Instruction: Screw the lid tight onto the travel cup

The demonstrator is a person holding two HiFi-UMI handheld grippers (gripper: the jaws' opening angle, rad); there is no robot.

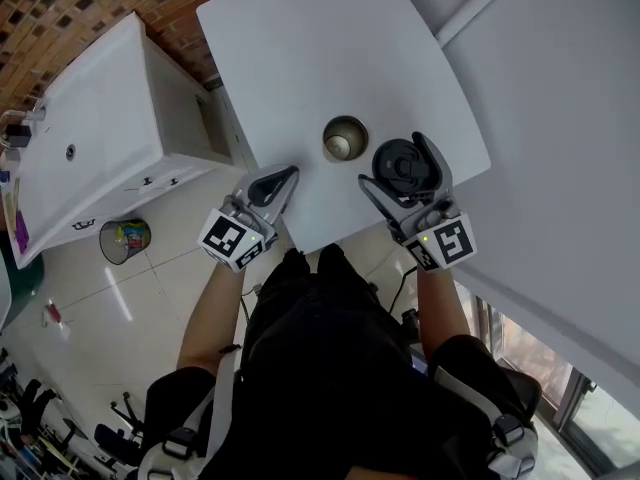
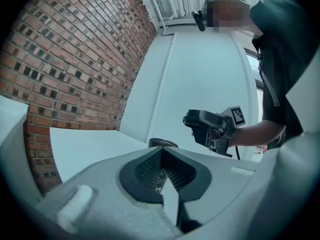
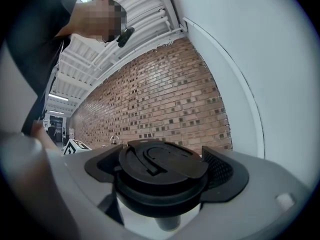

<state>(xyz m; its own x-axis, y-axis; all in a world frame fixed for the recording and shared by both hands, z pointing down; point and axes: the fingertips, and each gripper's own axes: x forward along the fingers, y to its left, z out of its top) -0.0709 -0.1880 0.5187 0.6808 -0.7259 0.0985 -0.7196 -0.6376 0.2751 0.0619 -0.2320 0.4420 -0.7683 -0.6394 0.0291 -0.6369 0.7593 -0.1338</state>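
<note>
While right gripper point(image 1: 393, 158) clamps lid point(image 3: 160, 169), left gripper point(image 1: 288, 176) fingers point(image 2: 147, 168) together, cup point(image 1: 344, 143) interior visible only overhead

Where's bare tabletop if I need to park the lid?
The whole far half of the table, from the cup to the far edge, is bare. The near edge is crowded: left gripper and right gripper, clamped on the lid, flank the cup.

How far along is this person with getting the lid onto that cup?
Done: the black lid is clamped in the right gripper. In hand: it hangs beside the travel cup, which stands open on the white table. Left: seat the lid on the cup's mouth and screw it tight; the left gripper, shut and empty, is not holding the cup.
</note>
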